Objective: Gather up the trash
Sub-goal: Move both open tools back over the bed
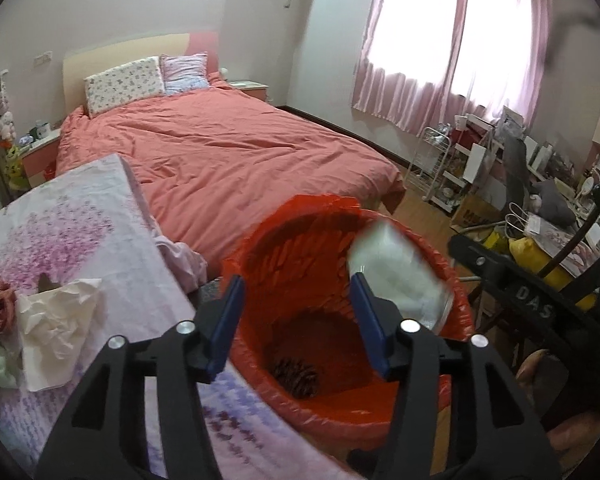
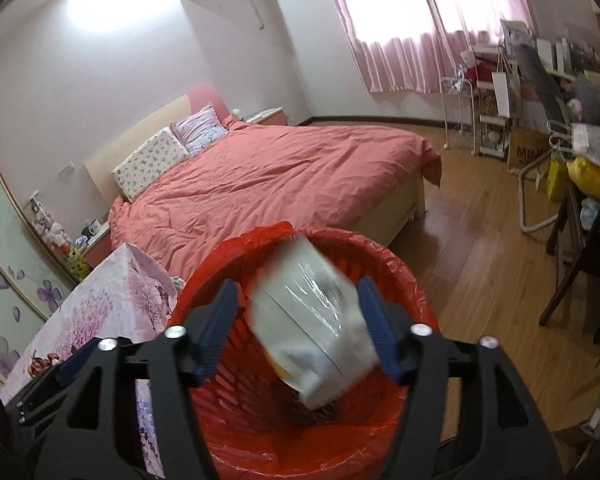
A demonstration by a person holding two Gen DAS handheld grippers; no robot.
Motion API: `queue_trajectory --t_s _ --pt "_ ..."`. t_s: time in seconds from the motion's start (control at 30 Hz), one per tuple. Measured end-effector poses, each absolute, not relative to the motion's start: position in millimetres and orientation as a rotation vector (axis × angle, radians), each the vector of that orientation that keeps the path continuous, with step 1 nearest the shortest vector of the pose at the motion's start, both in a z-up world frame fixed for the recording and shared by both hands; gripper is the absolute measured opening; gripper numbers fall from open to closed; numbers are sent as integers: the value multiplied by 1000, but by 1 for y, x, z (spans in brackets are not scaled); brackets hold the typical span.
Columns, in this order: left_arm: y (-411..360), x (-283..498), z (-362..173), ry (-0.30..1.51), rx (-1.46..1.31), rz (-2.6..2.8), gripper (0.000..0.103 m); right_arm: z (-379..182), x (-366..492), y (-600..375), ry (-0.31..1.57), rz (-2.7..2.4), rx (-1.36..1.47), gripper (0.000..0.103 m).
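The left gripper [image 1: 298, 320] points forward and downward, its two blue-padded fingers [image 1: 230, 322] spread wide apart with nothing between them. The right gripper [image 2: 300, 334] is pitched downward in the same way, its blue fingers [image 2: 216, 334] also parted wide and gripping nothing. In the left wrist view the black body of the right gripper shows close by on the right, so both tools sit near each other.
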State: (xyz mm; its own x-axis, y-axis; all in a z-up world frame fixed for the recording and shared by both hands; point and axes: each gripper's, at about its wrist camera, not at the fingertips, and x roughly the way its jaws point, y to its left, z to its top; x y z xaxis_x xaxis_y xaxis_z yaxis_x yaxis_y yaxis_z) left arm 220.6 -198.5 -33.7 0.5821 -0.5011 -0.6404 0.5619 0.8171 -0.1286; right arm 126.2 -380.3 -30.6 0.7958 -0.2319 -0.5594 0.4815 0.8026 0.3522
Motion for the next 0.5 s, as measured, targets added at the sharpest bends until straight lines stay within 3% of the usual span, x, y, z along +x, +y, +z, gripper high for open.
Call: queue_trajectory --t_s 0.2,0.5 --pt "-165 213 -22 689 91 -546 68 -13 123 -369 495 -401 448 71" --pt "-83 200 -7 664 85 -381 74 4 127 -321 476 -344 336 72"
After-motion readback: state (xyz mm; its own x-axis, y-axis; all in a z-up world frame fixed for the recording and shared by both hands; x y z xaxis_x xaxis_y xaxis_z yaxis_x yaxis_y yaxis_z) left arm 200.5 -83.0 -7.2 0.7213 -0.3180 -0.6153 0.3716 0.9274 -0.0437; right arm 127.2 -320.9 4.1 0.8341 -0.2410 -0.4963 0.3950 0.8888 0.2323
